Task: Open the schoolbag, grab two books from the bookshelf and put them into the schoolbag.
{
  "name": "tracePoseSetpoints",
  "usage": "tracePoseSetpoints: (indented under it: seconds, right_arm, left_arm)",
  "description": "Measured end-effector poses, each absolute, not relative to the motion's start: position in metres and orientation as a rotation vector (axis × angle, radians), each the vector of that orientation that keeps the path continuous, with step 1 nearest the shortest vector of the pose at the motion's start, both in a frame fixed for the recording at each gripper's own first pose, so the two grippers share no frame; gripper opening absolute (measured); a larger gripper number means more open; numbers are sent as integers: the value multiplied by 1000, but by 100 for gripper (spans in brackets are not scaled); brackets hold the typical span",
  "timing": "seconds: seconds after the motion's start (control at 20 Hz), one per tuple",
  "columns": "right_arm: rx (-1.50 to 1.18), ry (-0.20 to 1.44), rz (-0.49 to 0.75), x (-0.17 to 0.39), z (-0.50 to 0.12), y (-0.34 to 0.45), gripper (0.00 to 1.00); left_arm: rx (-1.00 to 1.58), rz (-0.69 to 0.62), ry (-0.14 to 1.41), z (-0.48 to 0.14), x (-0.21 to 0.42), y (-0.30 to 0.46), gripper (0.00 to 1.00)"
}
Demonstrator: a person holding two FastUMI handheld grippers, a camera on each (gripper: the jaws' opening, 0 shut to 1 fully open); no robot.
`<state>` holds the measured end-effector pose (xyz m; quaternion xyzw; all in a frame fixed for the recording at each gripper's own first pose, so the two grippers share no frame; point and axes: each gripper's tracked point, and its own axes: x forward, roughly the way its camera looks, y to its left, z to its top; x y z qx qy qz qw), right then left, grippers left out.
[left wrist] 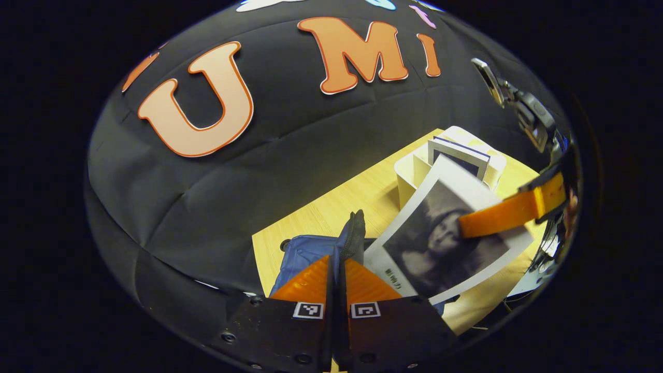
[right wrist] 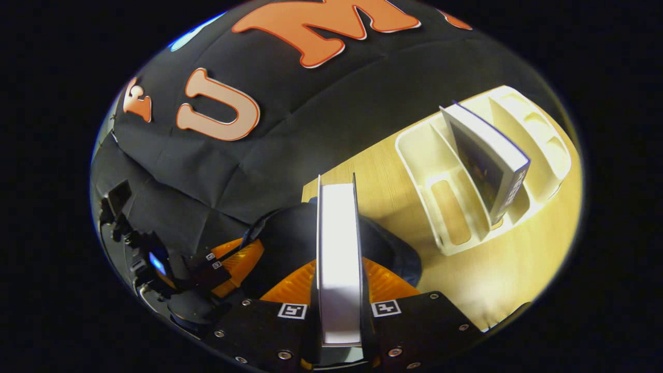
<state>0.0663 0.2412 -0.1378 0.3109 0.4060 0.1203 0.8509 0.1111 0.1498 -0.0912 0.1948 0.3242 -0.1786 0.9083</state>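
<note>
A blue schoolbag lies at lower centre. Above it tilts a white-bordered book with a grey portrait cover. Upper right, a second book stands upright in the white bookshelf.

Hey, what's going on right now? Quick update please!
Left gripper shut on bag flap. Right gripper shut on book, over bag. Second book in shelf. Nothing blocking.

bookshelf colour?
White bookshelf, one book left standing in it; clearest in the right gripper view.
</note>
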Motion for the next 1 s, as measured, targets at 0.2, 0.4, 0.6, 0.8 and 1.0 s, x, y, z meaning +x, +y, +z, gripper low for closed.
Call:
tracePoseSetpoints:
  seconds: [0.2, 0.4, 0.6, 0.8, 1.0]
  right_arm:
    - [742, 863, 250, 78, -174, 268, 30]
    - [769, 872, 265, 89, -210, 292, 30]
    - [797, 904, 290, 99, -241, 330, 31]
    - [876, 894, 328, 110, -255, 361, 32]
    - [732, 950, 319, 112, -277, 359, 60]
  left_arm:
    - [376, -399, 674, -91, 103, 138, 5]
    - [338, -431, 684, -95, 96, 126, 3]
    - [328, -442, 680, -90, 92, 123, 4]
    - [323, -448, 683, -89, 90, 115, 3]
    - [317, -417, 695, -92, 93, 121, 3]
